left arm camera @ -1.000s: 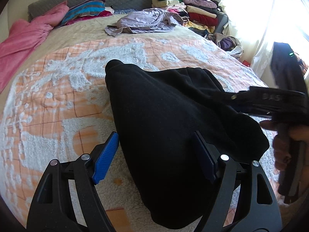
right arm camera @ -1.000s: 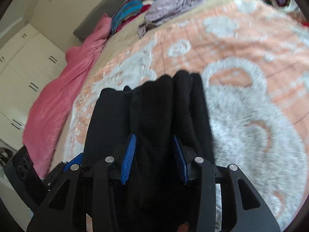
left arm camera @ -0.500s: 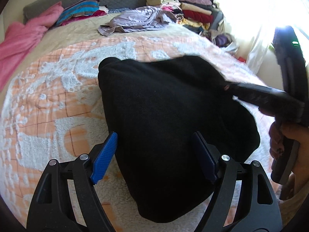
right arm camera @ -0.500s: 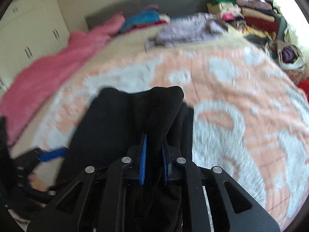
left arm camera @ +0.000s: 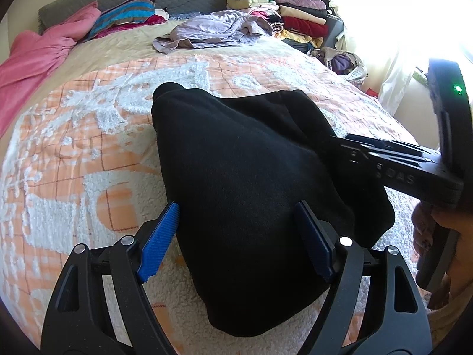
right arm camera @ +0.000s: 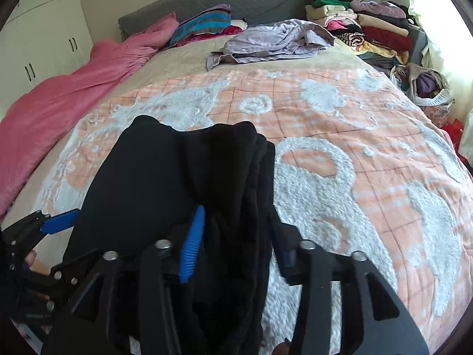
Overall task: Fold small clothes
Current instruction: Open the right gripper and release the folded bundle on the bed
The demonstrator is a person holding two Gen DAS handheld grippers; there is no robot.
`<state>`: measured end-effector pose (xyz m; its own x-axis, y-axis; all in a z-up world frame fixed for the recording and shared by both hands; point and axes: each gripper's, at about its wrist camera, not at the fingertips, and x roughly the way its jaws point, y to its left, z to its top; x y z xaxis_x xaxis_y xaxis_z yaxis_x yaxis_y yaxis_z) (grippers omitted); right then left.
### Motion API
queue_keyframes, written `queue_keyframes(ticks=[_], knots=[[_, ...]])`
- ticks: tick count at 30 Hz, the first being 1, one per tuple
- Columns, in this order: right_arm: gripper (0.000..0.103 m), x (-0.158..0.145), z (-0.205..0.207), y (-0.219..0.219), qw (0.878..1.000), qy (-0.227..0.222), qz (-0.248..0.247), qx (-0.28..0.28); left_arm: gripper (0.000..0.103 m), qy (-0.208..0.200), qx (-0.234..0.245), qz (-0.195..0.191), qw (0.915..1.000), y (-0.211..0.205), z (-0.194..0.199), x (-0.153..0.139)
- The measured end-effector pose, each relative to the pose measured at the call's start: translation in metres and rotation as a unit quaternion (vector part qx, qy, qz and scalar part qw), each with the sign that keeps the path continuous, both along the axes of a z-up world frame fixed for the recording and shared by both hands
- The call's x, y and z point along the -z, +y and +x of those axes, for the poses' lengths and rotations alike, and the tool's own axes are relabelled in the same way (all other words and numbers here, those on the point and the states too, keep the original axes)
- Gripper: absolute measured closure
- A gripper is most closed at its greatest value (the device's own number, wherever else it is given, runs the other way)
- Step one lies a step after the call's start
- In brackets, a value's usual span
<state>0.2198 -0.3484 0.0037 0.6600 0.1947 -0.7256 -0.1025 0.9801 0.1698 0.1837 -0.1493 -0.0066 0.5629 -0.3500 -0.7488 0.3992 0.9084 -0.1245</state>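
A black garment (left arm camera: pixel 242 162) lies folded on the orange-and-white bedspread (left arm camera: pixel 88 148). My left gripper (left arm camera: pixel 236 216) stands open over its near end, one blue pad beside the left edge, the other resting on top of the cloth. From the right, my right gripper (left arm camera: pixel 340 145) reaches onto the garment's right side, with a hand (left arm camera: pixel 443 227) on its handle. In the right wrist view, the right gripper (right arm camera: pixel 236 236) has its jaws opening, and the stacked layers of the black garment (right arm camera: pixel 153 177) lie loose between them. The left gripper's blue pad (right arm camera: pixel 59 224) shows at the left.
A pink blanket (left arm camera: pixel 35 56) runs along the bed's left side. A striped pillow (left arm camera: pixel 124 14) and a crumpled lilac garment (left arm camera: pixel 212 29) lie near the headboard. Folded clothes (left arm camera: pixel 295 17) are stacked at the far right. White wardrobe doors (right arm camera: pixel 38 29) stand at the left.
The right gripper pinched shut on the garment's layers half a second ago, then spread its jaws; it also rolled level and rose a little. The left gripper stayed in place.
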Motion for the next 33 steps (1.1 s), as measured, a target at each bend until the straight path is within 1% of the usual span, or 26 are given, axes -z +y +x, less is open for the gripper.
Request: queue_keyframes(ticks=[3, 5, 8, 12, 16, 19, 22, 26, 27, 28, 29, 30, 31, 32, 33], knots=[[0.048, -0.006, -0.016, -0.007, 0.999, -0.007, 0.035, -0.003, 0.032, 0.001, -0.002, -0.003, 1.0000, 0.000, -0.001, -0.001], [0.046, -0.010, -0.027, -0.008, 0.999, -0.012, 0.051, -0.012, 0.032, 0.001, -0.003, -0.005, 1.0000, 0.001, -0.002, -0.001], [0.046, -0.013, -0.043, -0.006, 0.998, -0.015, 0.054, -0.027, 0.032, 0.001, -0.004, -0.007, 1.0000, 0.002, -0.003, -0.001], [0.046, -0.008, -0.052, -0.005, 0.998, -0.001, 0.061, -0.033, 0.032, 0.002, -0.004, -0.011, 0.9999, 0.003, -0.008, -0.003], [0.047, 0.010, -0.051, -0.007, 0.999, 0.037, 0.032, -0.014, 0.031, 0.001, -0.003, -0.011, 0.9999, 0.004, -0.012, -0.004], [0.047, 0.018, -0.053, -0.010, 0.998, 0.047, 0.045, -0.001, 0.031, 0.002, -0.002, -0.013, 0.9999, 0.004, -0.015, -0.004], [0.047, 0.017, -0.058, -0.007, 0.999, 0.039, 0.033, 0.007, 0.030, 0.002, -0.003, -0.014, 0.9999, 0.005, -0.018, -0.005], [0.046, 0.012, -0.065, -0.006, 0.999, 0.021, 0.030, 0.013, 0.030, -0.002, -0.001, -0.011, 0.9999, 0.008, -0.024, -0.009], [0.041, 0.011, -0.067, -0.006, 0.999, 0.018, 0.027, 0.018, 0.030, -0.002, -0.001, -0.012, 0.9999, 0.009, -0.026, -0.010], [0.038, 0.009, -0.071, -0.007, 0.999, 0.011, 0.025, 0.027, 0.030, -0.003, -0.001, -0.012, 0.9999, 0.010, -0.027, -0.011], [0.038, 0.007, -0.075, -0.007, 0.999, 0.006, 0.027, 0.028, 0.030, -0.004, -0.002, -0.012, 0.9999, 0.011, -0.029, -0.012], [0.038, 0.005, -0.078, -0.007, 0.999, 0.001, 0.028, 0.029, 0.028, -0.004, -0.003, -0.012, 0.9999, 0.013, -0.030, -0.012], [0.037, 0.003, -0.082, -0.007, 0.999, -0.006, 0.029, 0.030, 0.022, -0.004, -0.004, -0.012, 0.9999, 0.014, -0.031, -0.012], [0.035, 0.000, -0.084, -0.006, 0.999, -0.012, 0.028, 0.033, 0.020, -0.005, -0.006, -0.013, 0.9999, 0.016, -0.033, -0.012], [0.030, -0.002, -0.087, -0.006, 0.999, -0.020, 0.027, 0.035, 0.020, -0.005, -0.006, -0.014, 0.9999, 0.017, -0.034, -0.012]])
